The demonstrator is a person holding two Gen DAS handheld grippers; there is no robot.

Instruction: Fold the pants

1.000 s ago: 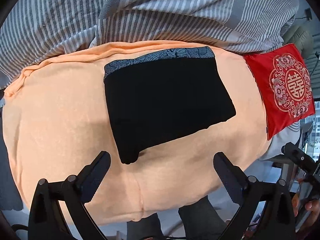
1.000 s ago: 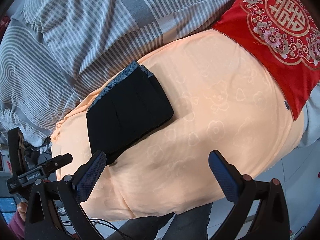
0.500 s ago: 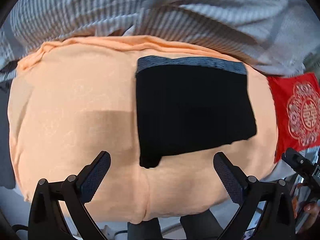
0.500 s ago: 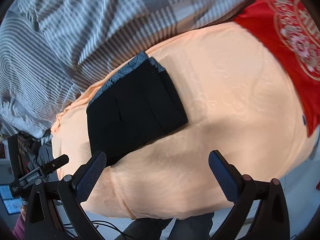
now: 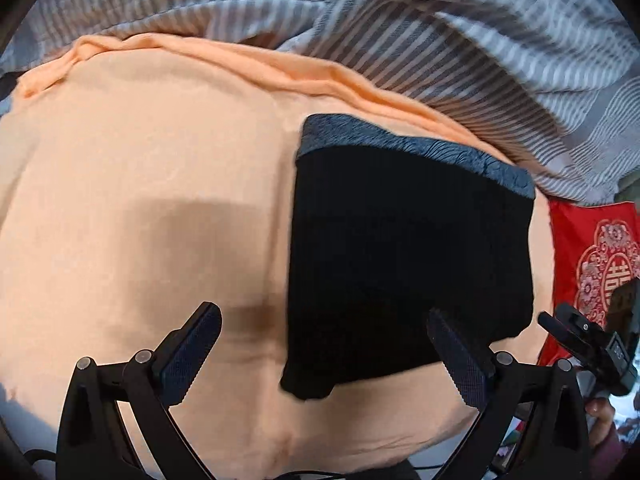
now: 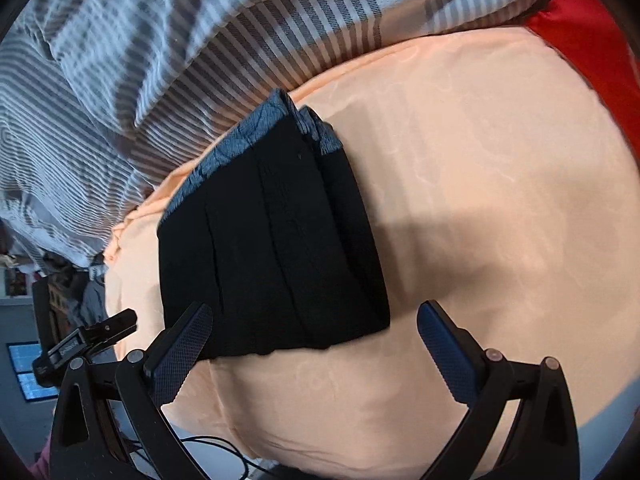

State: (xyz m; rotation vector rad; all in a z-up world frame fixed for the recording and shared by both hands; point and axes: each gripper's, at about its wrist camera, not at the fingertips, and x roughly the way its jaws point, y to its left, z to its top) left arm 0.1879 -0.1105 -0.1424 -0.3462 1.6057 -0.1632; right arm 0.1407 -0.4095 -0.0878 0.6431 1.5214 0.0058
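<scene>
The black pants (image 5: 404, 256) lie folded into a thick rectangle on the peach blanket (image 5: 140, 208), with their grey-blue patterned waistband at the far edge. In the right wrist view the pants (image 6: 276, 248) show several stacked layers. My left gripper (image 5: 324, 354) is open and empty, held just above the pants' near edge. My right gripper (image 6: 314, 350) is open and empty, near the pants' near right corner. Neither touches the cloth.
A grey-and-white striped duvet (image 5: 360, 32) lies bunched behind the blanket. A red embroidered pillow (image 5: 600, 264) sits at the right, also seen in the right wrist view (image 6: 588, 40). The bed's near edge runs just under the grippers. The other gripper's handle (image 6: 84, 344) shows at the left.
Both grippers have come lower and closer to the bed, and the left one has swung left. The pants have not moved. Both stay open.
</scene>
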